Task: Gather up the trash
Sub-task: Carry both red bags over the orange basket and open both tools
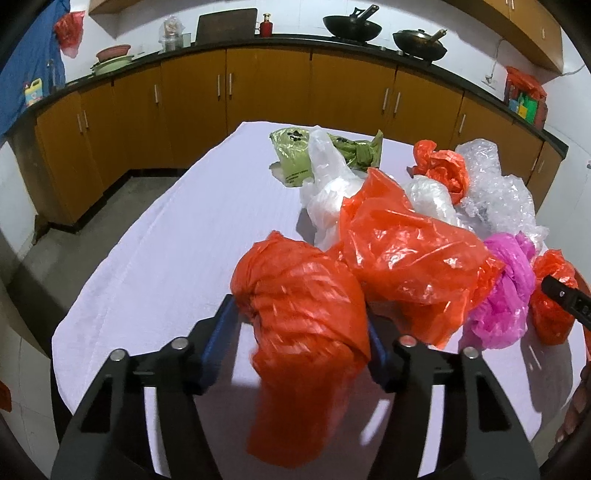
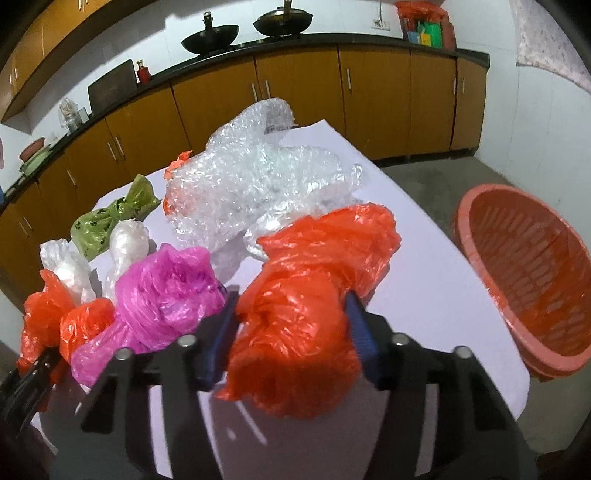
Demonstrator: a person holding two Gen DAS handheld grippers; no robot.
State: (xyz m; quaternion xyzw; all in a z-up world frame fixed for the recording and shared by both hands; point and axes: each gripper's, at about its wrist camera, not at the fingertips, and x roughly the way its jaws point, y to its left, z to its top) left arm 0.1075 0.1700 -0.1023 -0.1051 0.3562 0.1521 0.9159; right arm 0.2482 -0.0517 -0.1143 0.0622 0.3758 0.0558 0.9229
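- Where my left gripper [image 1: 301,314] closes, its blue pads press both sides of a knotted orange bag [image 1: 299,295]; the bag's loose tail hangs down between the arms, above the white cloth of the counter [image 1: 155,258].
- My right gripper [image 2: 290,314] is likewise clamped on a crumpled orange bag [image 2: 295,317], squeezed between its pads, the upper part of the bag billowing out past the fingertips.
- Just left of the right gripper's load: a pink bag [image 2: 166,291], touching or nearly touching the left pad.
- Beyond the left gripper's load lies a large orange bag [image 1: 413,251], spread open and wrinkled, close behind the knotted one.
- Right of that, in the left wrist view, the pink bag again, then the dark tip of my right gripper against its orange bag at the frame edge.
- Mid counter: two white bags [image 2: 70,266] side by side, a sheet of bubble wrap [image 2: 251,184] in a big heap, and a small orange bag [image 1: 439,166] beside the wrap.
- Farther back: a green bag [image 1: 295,155], flat with a twisted end.
- Off the counter's right side, lower down, sits an orange slatted basket [image 2: 524,266], tilted toward the camera.
- Far wall: brown cabinets [image 1: 266,85] under a dark worktop carrying two black woks [image 1: 351,26].
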